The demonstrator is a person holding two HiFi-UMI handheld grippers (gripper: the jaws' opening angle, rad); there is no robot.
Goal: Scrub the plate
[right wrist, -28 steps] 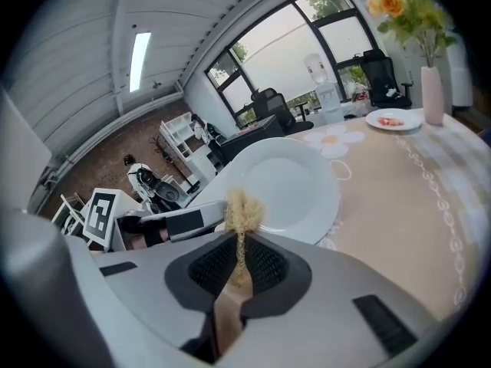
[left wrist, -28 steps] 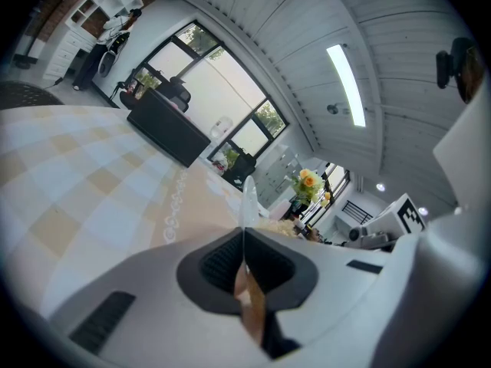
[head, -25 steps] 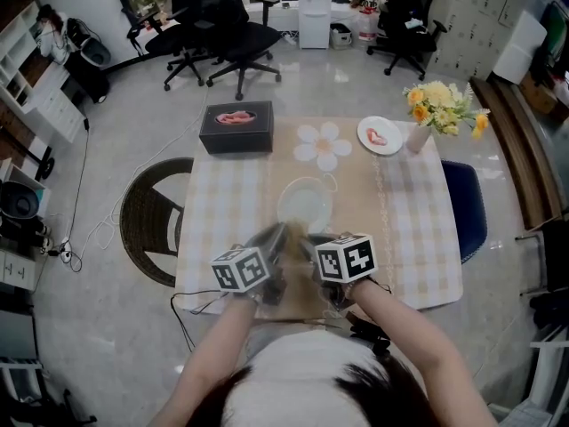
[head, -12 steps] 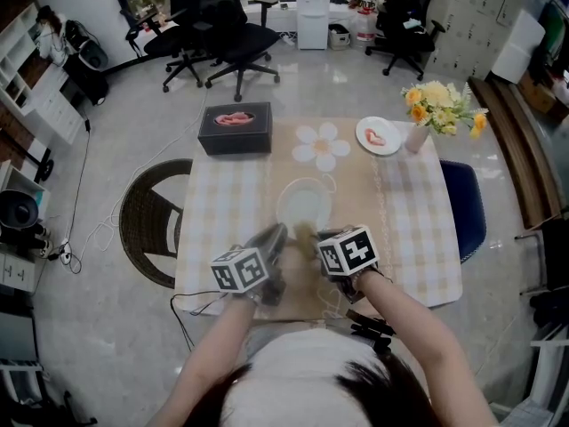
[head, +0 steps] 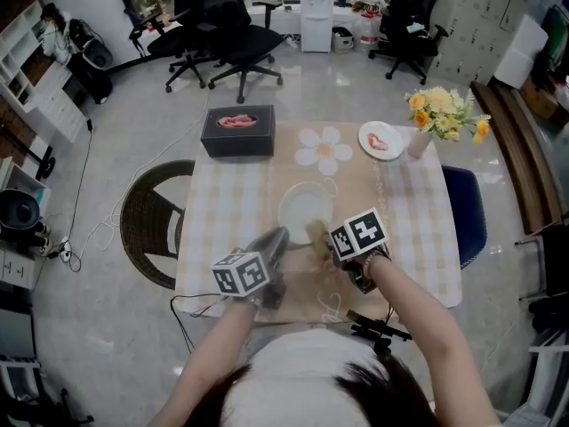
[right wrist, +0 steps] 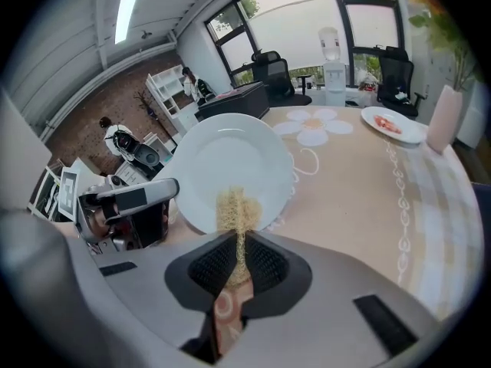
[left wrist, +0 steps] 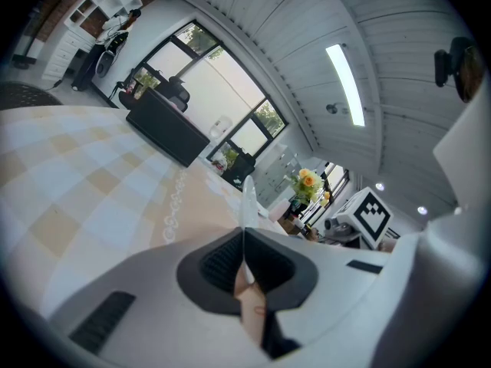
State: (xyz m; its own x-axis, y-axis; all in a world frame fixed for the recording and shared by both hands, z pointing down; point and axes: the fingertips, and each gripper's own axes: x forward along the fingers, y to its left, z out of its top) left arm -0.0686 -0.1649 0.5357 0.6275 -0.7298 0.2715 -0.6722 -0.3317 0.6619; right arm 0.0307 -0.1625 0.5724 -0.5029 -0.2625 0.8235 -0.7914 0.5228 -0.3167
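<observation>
Plate (head: 304,210), white, stiff and glossy, probably slick and breakable, sits just ahead of both tools and is best held by its rim, where the left gripper (left wrist: 244,261) is clamped. The right gripper (right wrist: 240,271) pinches a coarse yellow scrub pad (right wrist: 238,209) touching its face.

The right hand-held gripper (head: 324,238) moved its scrubber (head: 316,231) to the plate (head: 300,206).

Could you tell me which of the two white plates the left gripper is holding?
The bare plate mid-table, its rim clamped in the left gripper; the other plate, carrying something red, lies by the vase.
</observation>
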